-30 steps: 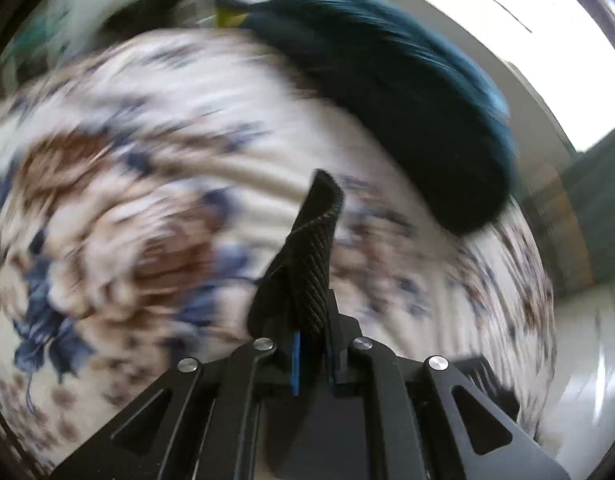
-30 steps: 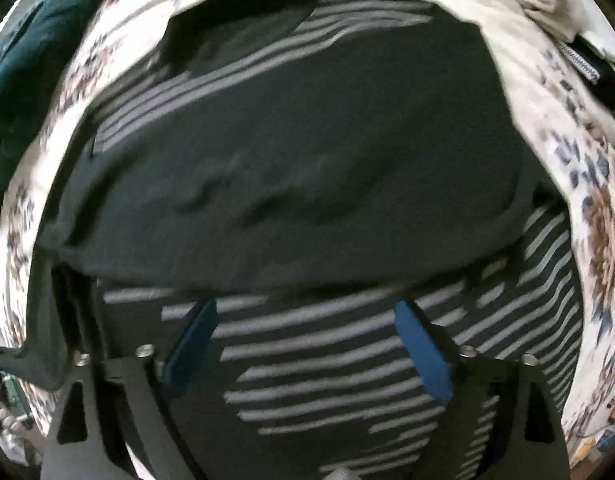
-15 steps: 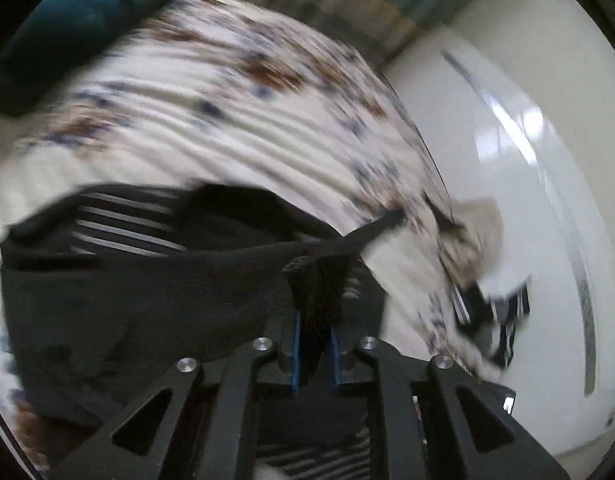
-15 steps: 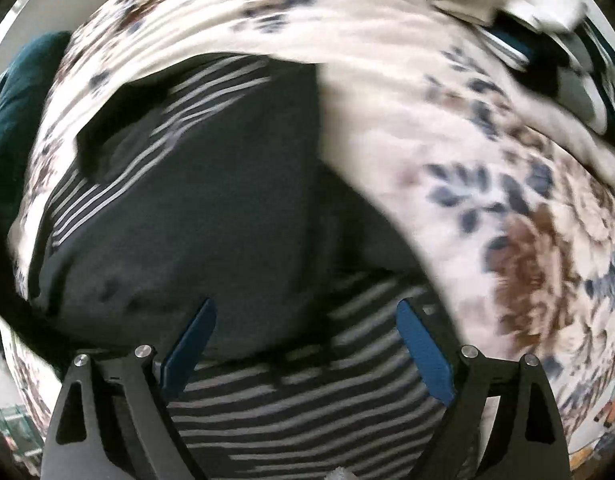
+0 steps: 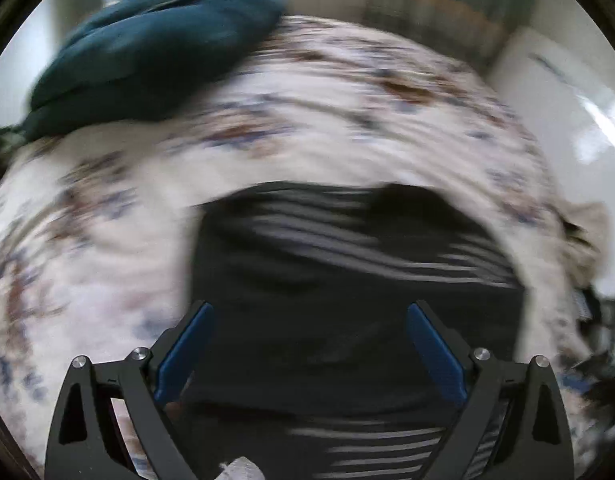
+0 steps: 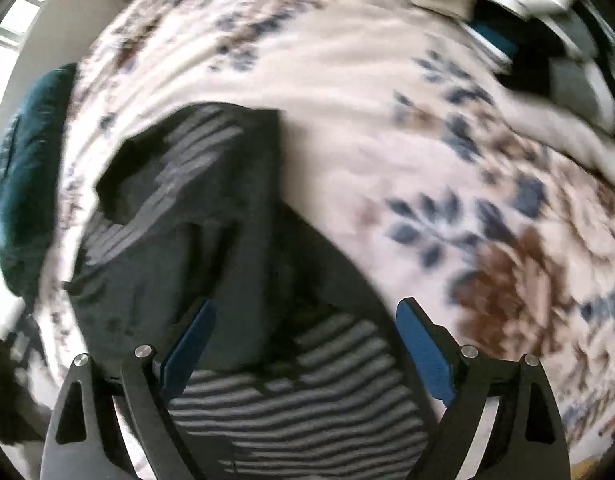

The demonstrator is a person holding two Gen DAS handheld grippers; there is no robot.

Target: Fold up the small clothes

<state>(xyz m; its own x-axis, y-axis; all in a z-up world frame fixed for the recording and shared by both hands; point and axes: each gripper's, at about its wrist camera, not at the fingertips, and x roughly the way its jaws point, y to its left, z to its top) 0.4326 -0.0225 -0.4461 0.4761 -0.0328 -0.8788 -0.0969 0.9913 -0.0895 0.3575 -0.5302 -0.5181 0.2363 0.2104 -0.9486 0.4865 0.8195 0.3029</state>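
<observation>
floral bedspread motion-blurred, striped dark garment half folded, both tools spread wide, empty

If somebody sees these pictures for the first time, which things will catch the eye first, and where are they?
First comes the dark striped garment, lying partly folded on the floral bedspread just ahead of both open tongs, the left tongs and the right tongs. Next is the teal cushion at the far left edge of the bed, and a blurred heap of other clothes at the right side.
</observation>
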